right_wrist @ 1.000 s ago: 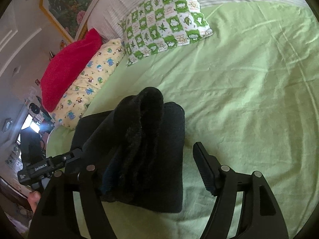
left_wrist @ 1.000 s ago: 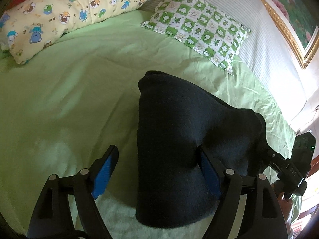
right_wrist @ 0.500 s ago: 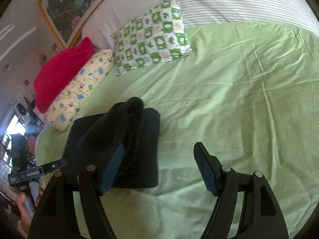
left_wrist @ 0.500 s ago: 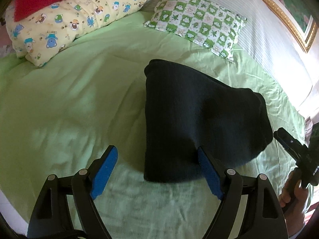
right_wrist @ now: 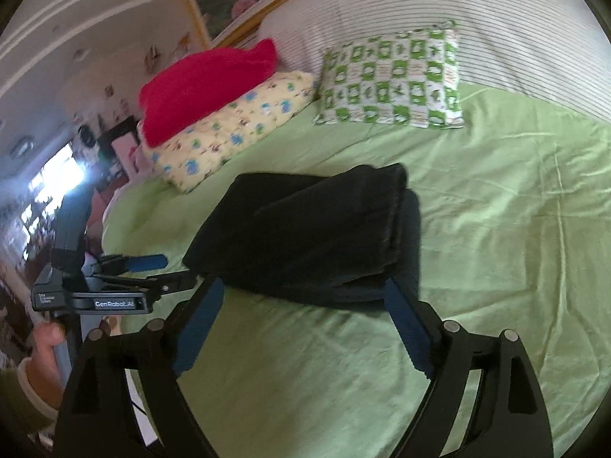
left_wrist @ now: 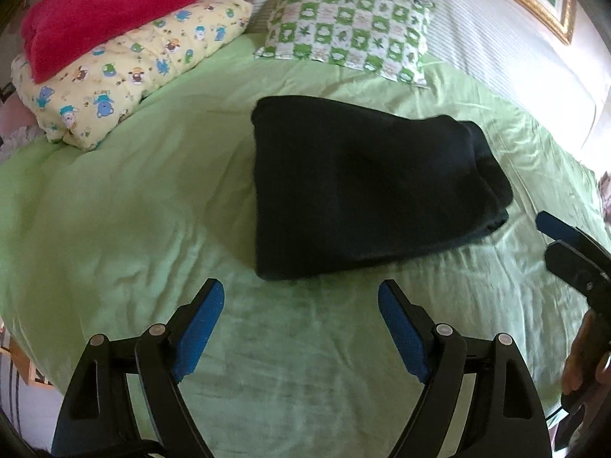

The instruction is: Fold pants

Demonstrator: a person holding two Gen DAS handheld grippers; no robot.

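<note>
The dark pants (left_wrist: 366,191) lie folded in a compact stack on the green bed sheet (left_wrist: 133,210), also in the right wrist view (right_wrist: 313,229). My left gripper (left_wrist: 301,309) is open and empty, a little in front of the stack's near edge. My right gripper (right_wrist: 301,301) is open and empty, just short of the stack's near edge. The right gripper shows at the right edge of the left wrist view (left_wrist: 573,252). The left gripper shows at the left of the right wrist view (right_wrist: 114,278).
A yellow cartoon-print pillow (left_wrist: 126,80) with a red cushion (left_wrist: 103,11) on it lies at the back left. A green checked pillow (left_wrist: 351,34) and a striped bolster (left_wrist: 515,45) lie at the back. The bed's edge runs along the front left (left_wrist: 23,343).
Both grippers let go of the pants and drew back from them. The raised fold has dropped and the stack now lies flat on the sheet.
</note>
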